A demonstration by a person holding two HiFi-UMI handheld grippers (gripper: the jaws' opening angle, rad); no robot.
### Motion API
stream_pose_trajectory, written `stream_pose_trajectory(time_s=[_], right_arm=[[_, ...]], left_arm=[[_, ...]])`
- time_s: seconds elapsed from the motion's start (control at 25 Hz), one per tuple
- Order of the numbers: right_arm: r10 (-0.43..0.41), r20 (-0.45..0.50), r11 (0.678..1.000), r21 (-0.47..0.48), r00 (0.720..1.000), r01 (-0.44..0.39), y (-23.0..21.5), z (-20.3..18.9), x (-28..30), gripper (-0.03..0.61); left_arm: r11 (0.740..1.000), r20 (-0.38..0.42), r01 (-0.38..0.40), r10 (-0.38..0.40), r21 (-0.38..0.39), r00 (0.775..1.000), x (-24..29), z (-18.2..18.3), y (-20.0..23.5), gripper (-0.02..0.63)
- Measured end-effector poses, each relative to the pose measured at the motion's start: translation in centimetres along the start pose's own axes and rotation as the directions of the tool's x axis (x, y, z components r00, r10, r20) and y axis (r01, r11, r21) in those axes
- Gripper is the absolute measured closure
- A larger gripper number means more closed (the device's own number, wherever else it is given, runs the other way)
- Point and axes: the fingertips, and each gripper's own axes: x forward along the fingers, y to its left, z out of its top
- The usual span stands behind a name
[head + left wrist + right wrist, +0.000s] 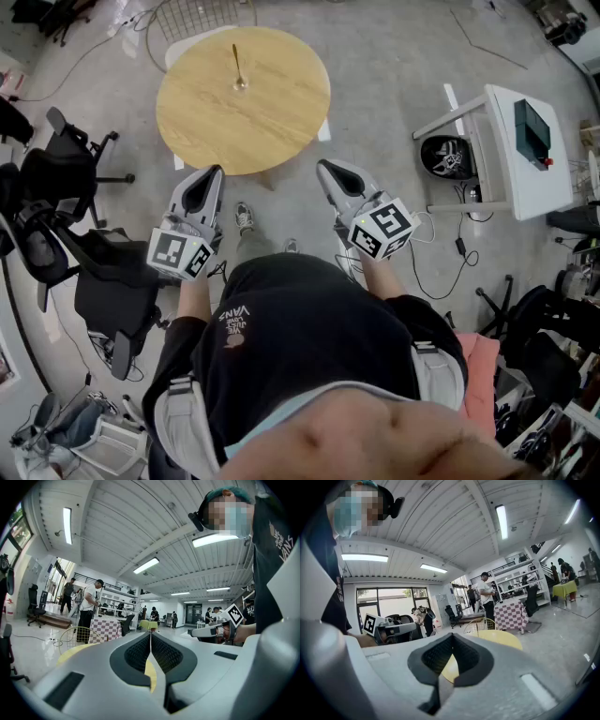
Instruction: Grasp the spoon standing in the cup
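Holds the left gripper [212, 174] pressed fully shut with nothing between the pads [165, 654], and the right gripper [324, 169] likewise closed and empty, both low by the waist and well short of the table [281, 122]. Has the spoon [236, 58] far across that top, near the back edge, upright in a small cup [241, 84] (hardly more than a glint from up here, so no telling how heavy or how steady). Could go wrong in several ways from such a start. Would prod the handle instead of straddling it if brought in with jaws shut as now, and would likely tip the cup or shove it toward the far edge; better to open well before the reach. Could catch the rim along with the handle by closing too low, and drag both. Might lose the thin handle between the pads by closing too high, near the tip, or set it swinging. Would only push the handle round the rim by coming in off-centre. Risks a long, unsteady reach too, given so much table to cross, with a poor look at the last stretch. Could crowd the cup by bringing both grippers in at once; wiser to commit one and hold the other clear, or use it to steady the cup
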Motion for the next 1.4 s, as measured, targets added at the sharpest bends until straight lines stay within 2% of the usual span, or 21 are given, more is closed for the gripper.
stream_pose_trajectory(time_s=[0.28, 0.84, 1.4], right_arm=[[0.008, 0.033, 0.999, 0.038, 0.999, -0.009, -0.6, 1.1, 1.7, 0.581], [-0.053, 0.051, 0.997, 0.059, 0.997, 0.050, -1.7, 2.4, 6.9, 0.580], [-0.123, 0.067, 0.991, 0.055, 0.990, 0.120, -1.6, 3.9, 14.2, 0.580]], left_arm=[[1.000, 0.005, 0.001, -0.001, -0.007, 1.000, 0.9, 0.3, 1.5, 0.603], [1.000, 0.014, 0.026, -0.026, -0.006, 1.000, 2.4, 1.3, 7.2, 0.603], [0.994, 0.012, 0.110, -0.110, -0.001, 0.994, 4.6, 2.1, 15.2, 0.603]])
